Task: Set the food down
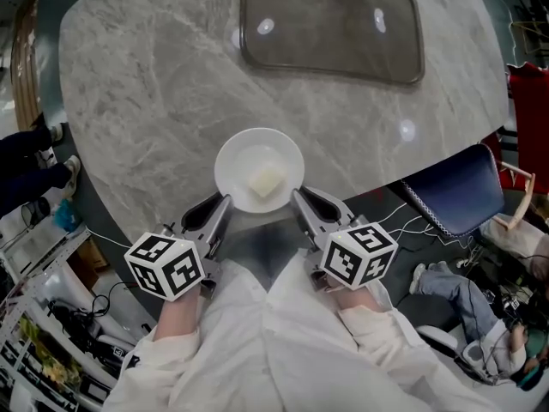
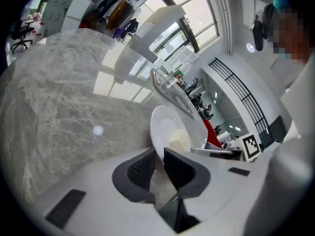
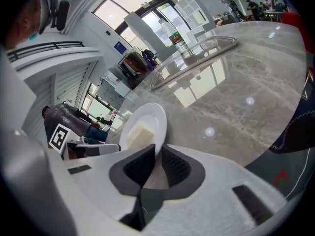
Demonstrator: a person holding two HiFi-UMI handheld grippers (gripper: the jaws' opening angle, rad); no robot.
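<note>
The big round grey stone table (image 1: 154, 101) is filling the top half of the frame. A dark see-through tray (image 1: 330, 24) is lying at the top middle. The white plate (image 1: 236, 166) is showing in the middle, at the table's bottom edge. The left gripper (image 1: 225, 202) is pinching the plate's lower left rim. The right gripper (image 1: 298, 197) is pinching its lower right rim. A pale block of food (image 1: 266, 181) is lying on the plate.

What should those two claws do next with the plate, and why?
Probably nudge the plate further onto the table, kept level, before letting go. The left gripper and right gripper each pinch its near rim, it is right at the table's near edge, with a pale block of food on it.
</note>
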